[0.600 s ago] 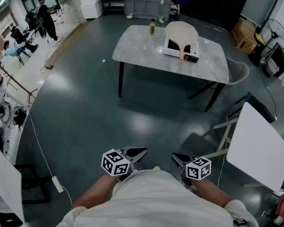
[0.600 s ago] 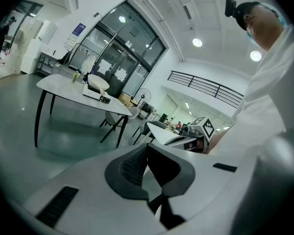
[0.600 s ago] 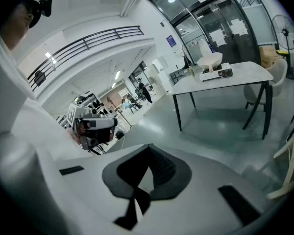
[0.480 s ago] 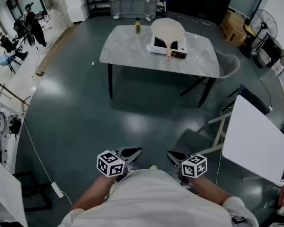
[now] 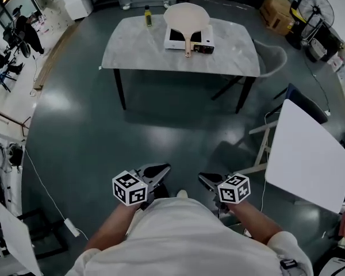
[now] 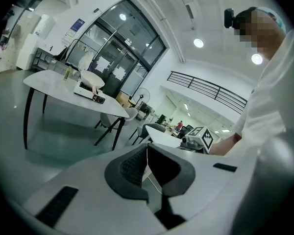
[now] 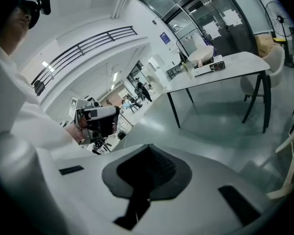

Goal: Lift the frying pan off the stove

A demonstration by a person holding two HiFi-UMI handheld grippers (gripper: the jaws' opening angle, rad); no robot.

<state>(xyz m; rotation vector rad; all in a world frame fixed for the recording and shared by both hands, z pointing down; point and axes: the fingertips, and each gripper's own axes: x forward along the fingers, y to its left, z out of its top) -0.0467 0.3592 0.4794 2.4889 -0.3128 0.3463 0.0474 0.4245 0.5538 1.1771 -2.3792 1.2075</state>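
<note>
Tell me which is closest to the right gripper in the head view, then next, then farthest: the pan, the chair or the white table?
1. The white table, just to the right of the right gripper.
2. The chair, farther ahead on the right.
3. The pan, farthest, straight ahead.

stove [image 5: 175,38]: partly under frying pan [image 5: 187,17] | bottle [image 5: 148,16]: label too small to read
</note>
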